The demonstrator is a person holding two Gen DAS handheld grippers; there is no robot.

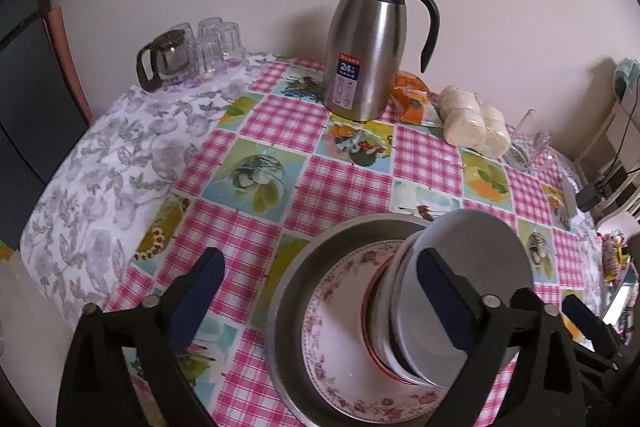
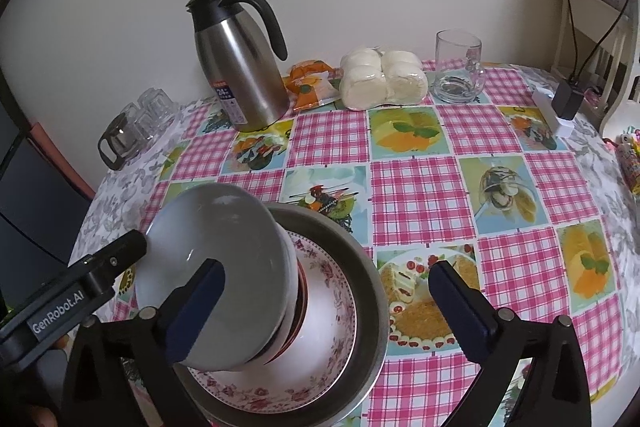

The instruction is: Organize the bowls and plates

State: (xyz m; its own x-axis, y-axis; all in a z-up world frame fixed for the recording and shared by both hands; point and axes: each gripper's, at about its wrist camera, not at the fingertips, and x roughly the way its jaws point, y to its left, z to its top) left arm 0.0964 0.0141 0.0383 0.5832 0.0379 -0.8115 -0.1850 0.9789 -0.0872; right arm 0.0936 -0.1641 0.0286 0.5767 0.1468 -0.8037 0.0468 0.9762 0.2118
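Observation:
A stack of white bowls [image 1: 472, 267] stands on a pink-flowered plate [image 1: 340, 347], which lies in a round metal pan [image 1: 296, 279] on the checked tablecloth. The stack [image 2: 224, 267], the plate [image 2: 320, 359] and the pan [image 2: 368, 287] also show in the right wrist view. My left gripper [image 1: 320, 303] is open and empty, its right finger over the bowls. My right gripper [image 2: 324, 311] is open and empty, its left finger in front of the bowls. The left gripper's finger [image 2: 116, 255] shows at the bowls' left side.
A steel thermos jug [image 1: 364, 47] stands at the back, with an orange packet [image 1: 412, 99] and wrapped white buns [image 2: 384, 79] beside it. A glass mug [image 2: 460, 67] is at the back right. A small glass pot [image 1: 164, 59] and upturned glasses [image 1: 220, 43] are at the back left.

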